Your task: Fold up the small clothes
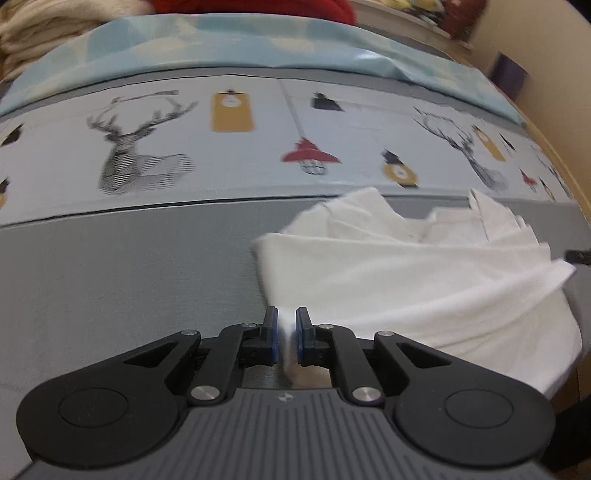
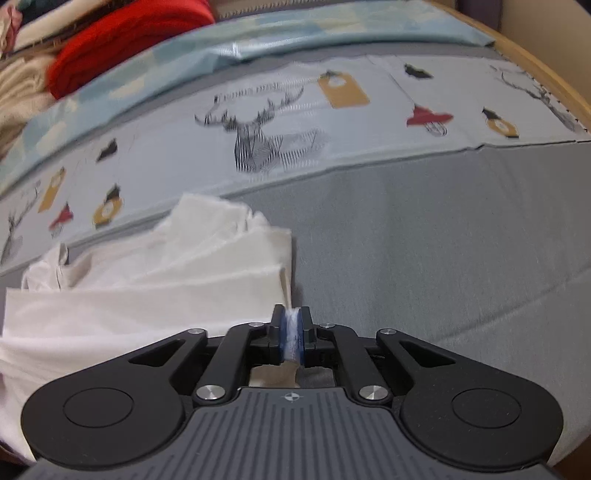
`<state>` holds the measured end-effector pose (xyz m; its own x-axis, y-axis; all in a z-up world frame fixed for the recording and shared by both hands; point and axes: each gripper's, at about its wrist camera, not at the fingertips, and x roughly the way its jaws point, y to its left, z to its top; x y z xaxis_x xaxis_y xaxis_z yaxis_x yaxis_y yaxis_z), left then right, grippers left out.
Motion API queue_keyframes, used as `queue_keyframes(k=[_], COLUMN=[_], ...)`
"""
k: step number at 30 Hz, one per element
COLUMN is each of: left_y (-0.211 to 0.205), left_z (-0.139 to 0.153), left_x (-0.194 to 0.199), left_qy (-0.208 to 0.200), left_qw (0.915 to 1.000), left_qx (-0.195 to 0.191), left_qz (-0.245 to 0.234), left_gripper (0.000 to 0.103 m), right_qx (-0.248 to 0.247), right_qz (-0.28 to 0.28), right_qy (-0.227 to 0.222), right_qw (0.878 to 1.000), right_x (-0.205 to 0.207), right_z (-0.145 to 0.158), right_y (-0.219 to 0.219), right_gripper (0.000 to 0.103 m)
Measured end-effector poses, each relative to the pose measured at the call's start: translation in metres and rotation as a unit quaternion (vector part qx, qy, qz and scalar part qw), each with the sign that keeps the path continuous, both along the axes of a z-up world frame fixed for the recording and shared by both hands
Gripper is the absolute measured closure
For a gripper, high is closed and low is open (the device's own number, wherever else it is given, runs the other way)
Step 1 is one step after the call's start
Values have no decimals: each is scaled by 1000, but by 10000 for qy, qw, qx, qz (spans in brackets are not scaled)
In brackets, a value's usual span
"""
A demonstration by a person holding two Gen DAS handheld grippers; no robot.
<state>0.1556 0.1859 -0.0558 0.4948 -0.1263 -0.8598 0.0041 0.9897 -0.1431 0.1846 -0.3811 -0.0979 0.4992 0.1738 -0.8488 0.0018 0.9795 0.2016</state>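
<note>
A small white garment (image 1: 424, 273) lies rumpled on the grey bed cover (image 1: 129, 280). My left gripper (image 1: 286, 325) is shut on its near left corner, with white cloth pinched between the blue pads. In the right wrist view the same garment (image 2: 147, 295) spreads to the left. My right gripper (image 2: 291, 328) is shut on its near right corner, with cloth bunched between the pads. The garment's far part stands up in loose folds.
A printed band with deer heads (image 1: 136, 151) and lamps crosses the grey cover (image 2: 424, 240). Behind it lie a pale blue sheet (image 1: 240, 44), a red cloth (image 2: 125, 40) and cream fabric (image 1: 37, 33). A wooden bed edge (image 2: 546, 70) runs along the right.
</note>
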Motion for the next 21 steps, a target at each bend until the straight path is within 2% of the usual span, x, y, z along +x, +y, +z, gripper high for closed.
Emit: queue_keyframes(k=[3, 5, 7, 11, 15, 19, 21], left_y=[13, 14, 11, -2, -14, -21, -22], left_z=[2, 1, -1, -12, -18, -22, -26], left_x=[-5, -9, -16, -23, -22, -12, -5], left_qy=[53, 139, 226, 434, 407, 360, 386], left_qw=[9994, 9994, 9996, 9988, 9983, 9988, 9987], left_qx=[-182, -157, -47, 192, 243, 202, 239], left_qz=[279, 275, 180, -144, -328, -259, -213], left_gripper=[92, 82, 74, 73, 69, 67, 67], right_qx=[-17, 206, 281, 44, -245, -279, -287], right_qz=[-471, -656, -655, -182, 384, 507, 473], right_qy=[-365, -412, -274, 131, 212, 160, 168], right_qw=[9982, 9968, 9971, 9997, 9987, 9982, 9983], right_x=[-4, -8, -12, -21, -28, -22, -17], right_z=[14, 17, 14, -1, -10, -14, -20], right_y=[-16, -29, -36, -30, -11, -1, 3], right_gripper=[92, 92, 92, 90, 88, 78, 77])
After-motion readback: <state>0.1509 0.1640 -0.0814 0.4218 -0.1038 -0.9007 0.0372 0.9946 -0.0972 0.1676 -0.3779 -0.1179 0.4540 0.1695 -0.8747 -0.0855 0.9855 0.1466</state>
